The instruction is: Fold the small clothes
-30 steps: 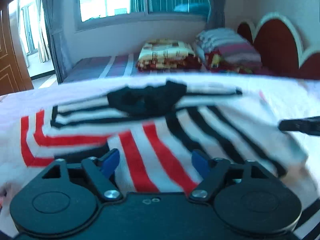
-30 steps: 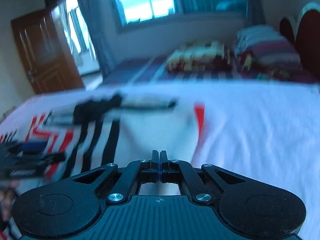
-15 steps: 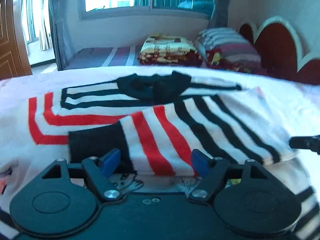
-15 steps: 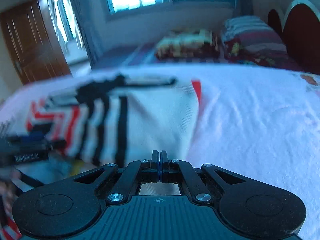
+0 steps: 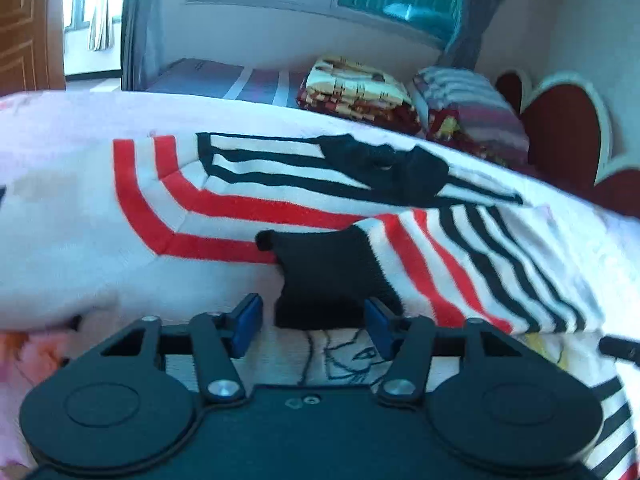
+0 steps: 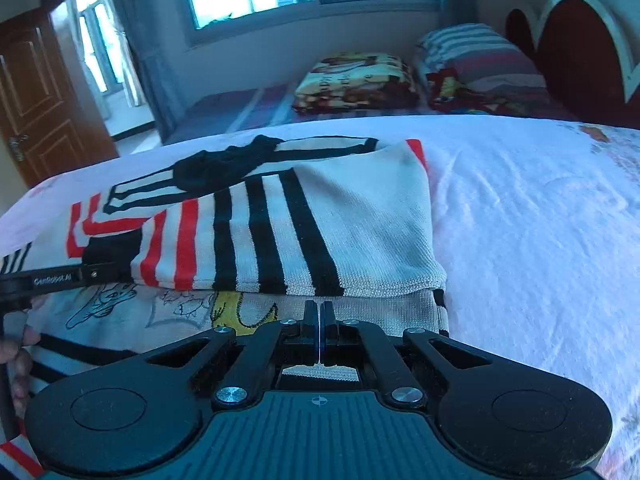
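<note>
A small white sweater (image 5: 240,208) with red and black stripes lies on the bed; it also shows in the right wrist view (image 6: 280,232). Its right sleeve is folded across the chest, and the black cuff (image 5: 324,276) lies just ahead of my left gripper (image 5: 312,324). The left gripper is open and empty, its blue pads either side of the cuff. My right gripper (image 6: 319,316) is shut, with nothing visible between its fingers, above the sweater's printed front near the folded side edge. The left gripper's finger (image 6: 52,280) shows at the left of the right wrist view.
The sweater rests on a pale pink bedsheet (image 6: 520,220) with open sheet to the right. Folded blankets (image 6: 356,80) and striped pillows (image 6: 480,60) lie behind. A red headboard (image 6: 580,48) stands at the right, a wooden door (image 6: 36,100) at the left.
The sleeve has been laid across the chest and now lies still. The left gripper has drawn closer to the black cuff, still open. The right gripper stays shut.
</note>
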`<state>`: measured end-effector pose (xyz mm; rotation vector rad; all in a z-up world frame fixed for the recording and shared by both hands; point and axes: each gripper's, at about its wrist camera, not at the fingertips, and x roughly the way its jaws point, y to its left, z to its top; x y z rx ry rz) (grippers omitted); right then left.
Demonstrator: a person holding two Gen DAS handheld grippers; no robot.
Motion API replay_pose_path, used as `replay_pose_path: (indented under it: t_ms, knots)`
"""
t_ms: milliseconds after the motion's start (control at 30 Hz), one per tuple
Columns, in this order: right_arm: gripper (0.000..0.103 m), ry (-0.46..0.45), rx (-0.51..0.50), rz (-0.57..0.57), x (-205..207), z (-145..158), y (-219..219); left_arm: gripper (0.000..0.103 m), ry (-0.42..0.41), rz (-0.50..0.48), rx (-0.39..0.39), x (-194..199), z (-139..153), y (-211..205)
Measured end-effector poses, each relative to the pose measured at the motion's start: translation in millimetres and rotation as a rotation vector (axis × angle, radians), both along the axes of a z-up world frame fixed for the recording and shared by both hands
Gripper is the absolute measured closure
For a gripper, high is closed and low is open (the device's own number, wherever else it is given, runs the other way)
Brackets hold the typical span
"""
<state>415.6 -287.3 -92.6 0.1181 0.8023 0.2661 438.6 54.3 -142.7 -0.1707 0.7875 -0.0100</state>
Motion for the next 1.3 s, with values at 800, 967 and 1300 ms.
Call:
replay_pose_path:
  t_ms: [800, 967, 1300]
  knots:
    - [0.103, -0.01, 0.095, -0.181, 6, 25, 53, 0.052, -0.257, 0.778, -0.563, -176, -21, 353]
    - [0.103, -0.013, 0.071, -0.278, 11, 27, 55, 0.07, -0.279, 0.788, -0.604, -171, -26, 374]
    - [0.103, 0.007, 0.055, -0.34, -3, 23, 36, 0.098, -0.322, 0.555, -0.411, -138, 20, 319]
